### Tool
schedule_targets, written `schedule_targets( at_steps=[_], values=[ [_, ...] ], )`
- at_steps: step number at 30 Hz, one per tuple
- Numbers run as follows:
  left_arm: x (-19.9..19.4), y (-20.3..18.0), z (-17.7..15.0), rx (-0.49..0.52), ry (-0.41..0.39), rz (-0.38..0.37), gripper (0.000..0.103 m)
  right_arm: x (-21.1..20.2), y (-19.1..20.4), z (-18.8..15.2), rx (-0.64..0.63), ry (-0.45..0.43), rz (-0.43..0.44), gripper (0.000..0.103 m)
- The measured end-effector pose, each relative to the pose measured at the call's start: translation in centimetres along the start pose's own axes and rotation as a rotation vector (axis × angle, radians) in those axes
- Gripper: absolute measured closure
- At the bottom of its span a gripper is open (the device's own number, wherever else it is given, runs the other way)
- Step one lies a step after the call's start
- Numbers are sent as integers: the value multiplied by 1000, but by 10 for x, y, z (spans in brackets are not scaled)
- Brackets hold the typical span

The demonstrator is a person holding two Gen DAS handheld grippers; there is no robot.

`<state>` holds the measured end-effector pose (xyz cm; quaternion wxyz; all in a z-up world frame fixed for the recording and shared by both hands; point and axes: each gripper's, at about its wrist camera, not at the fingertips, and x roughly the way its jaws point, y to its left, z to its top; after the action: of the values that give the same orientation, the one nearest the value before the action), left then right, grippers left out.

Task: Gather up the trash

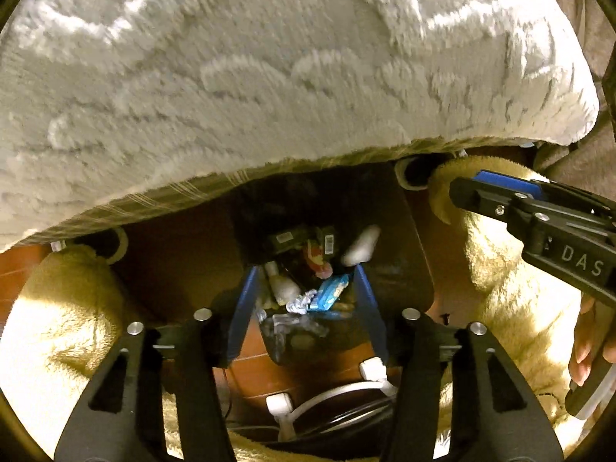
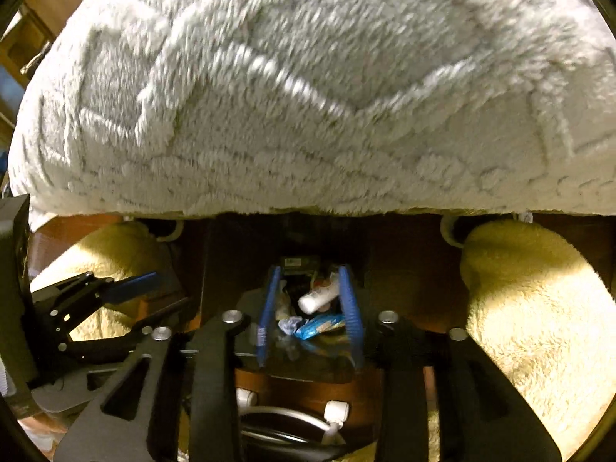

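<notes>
Grippers hung over a dim trash bin (image 1: 408,254).
Both the left gripper (image 1: 304,304) and right gripper (image 2: 310,308) were spread, empty; a fluffy white blanket (image 1: 269,69) hid everything beyond, wrappers (image 2: 319,325) barely legible.

A thick white fleece blanket (image 1: 269,77), rough and tufted, fills twelve o'clock. Yellowish plush cloth (image 2: 539,308) sits at three o'clock. The blue wrapper (image 1: 327,294) is glossy plastic. The left claw (image 1: 304,308) has matt black plastic arms with shiny metal screws; the floor (image 1: 261,369) is polished reddish wood.
</notes>
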<state>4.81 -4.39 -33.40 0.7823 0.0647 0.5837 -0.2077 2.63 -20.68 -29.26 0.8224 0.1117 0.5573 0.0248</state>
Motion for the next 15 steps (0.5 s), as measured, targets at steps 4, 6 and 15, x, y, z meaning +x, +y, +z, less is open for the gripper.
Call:
schedule_targets(
  at_steps=[4,6,15],
  values=[
    [-20,5,3,-8,-56,18,40,-21,-2,4,13,-57,-21,33],
    [-35,6,7,-15,-96,33,33,-39,-10,4,24,-98,-39,17],
    [-126,10,11,-54,-331,124,9,-116,-13,6,28,-298,-148,3]
  ],
)
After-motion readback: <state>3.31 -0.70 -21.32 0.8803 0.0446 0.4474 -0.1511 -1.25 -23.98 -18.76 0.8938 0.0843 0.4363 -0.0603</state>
